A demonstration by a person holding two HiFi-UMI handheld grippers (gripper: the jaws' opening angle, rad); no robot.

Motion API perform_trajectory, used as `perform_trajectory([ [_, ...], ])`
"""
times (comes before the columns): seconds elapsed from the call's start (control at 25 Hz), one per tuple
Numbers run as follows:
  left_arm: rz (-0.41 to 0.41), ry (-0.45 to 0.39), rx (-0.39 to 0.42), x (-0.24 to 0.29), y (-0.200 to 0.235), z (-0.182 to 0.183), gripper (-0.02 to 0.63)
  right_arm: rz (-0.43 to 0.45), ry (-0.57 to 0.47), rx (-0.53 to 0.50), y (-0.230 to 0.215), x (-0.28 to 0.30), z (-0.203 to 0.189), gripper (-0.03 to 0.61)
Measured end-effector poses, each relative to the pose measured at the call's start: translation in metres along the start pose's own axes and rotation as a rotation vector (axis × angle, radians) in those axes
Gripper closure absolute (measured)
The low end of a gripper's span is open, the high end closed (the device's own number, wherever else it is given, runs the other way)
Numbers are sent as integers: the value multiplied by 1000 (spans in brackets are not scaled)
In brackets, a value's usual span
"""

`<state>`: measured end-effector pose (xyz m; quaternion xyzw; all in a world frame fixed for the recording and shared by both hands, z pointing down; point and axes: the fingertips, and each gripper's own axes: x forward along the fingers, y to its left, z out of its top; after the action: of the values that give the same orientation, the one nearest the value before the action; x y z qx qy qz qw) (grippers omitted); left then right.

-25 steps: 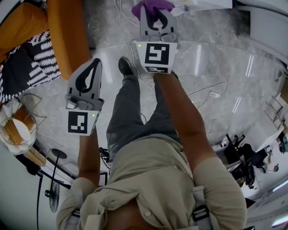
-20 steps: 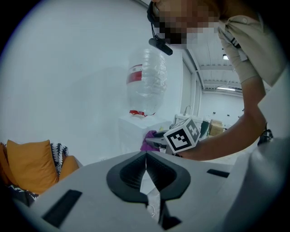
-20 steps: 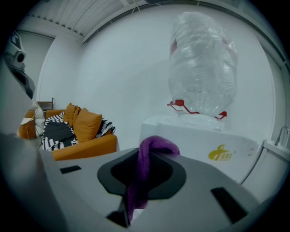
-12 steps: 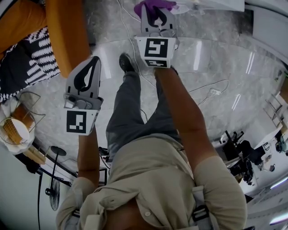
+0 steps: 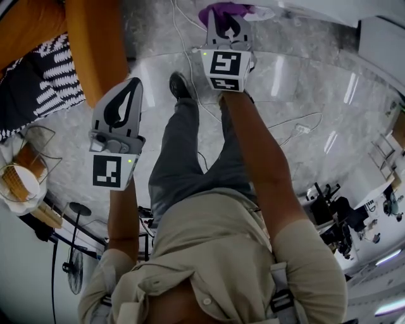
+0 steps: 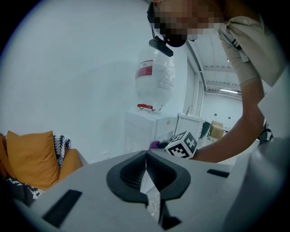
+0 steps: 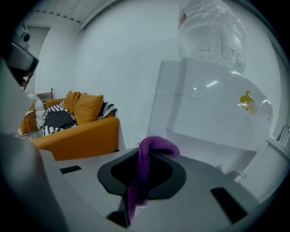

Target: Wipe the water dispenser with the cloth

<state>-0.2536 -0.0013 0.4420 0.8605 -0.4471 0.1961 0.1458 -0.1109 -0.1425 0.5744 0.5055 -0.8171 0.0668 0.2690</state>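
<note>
A purple cloth (image 7: pixel 146 156) is pinched in my right gripper (image 7: pixel 141 154), whose jaws are shut on it; the cloth folds over the tips. Just ahead stands the white water dispenser (image 7: pixel 213 108) with a clear bottle (image 7: pixel 209 29) on top. From the head view, the right gripper (image 5: pixel 226 25) reaches far forward with the purple cloth (image 5: pixel 224 11) at its tip, by the dispenser's white edge (image 5: pixel 304 9). My left gripper (image 5: pixel 124 104) hangs back at the left, shut and empty. The left gripper view shows its jaws (image 6: pixel 146 156) closed, the dispenser (image 6: pixel 144 131) farther off.
An orange sofa (image 5: pixel 76 38) with black-and-white cushions (image 5: pixel 44 82) stands to the left. A white cable (image 5: pixel 294 130) lies on the glossy floor. A wire side table (image 5: pixel 22 180) and a floor fan (image 5: pixel 76 272) are at lower left. The person's legs are below the grippers.
My right gripper has moved forward and a little right with the cloth, closer to the dispenser. The left gripper has hardly shifted.
</note>
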Motion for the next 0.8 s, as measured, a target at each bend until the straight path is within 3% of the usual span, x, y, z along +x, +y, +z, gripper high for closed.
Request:
perform_trajectory([
  [0.8, 21, 6, -9, 11, 14, -15, 597, 32, 156, -32, 8, 43, -84, 526],
])
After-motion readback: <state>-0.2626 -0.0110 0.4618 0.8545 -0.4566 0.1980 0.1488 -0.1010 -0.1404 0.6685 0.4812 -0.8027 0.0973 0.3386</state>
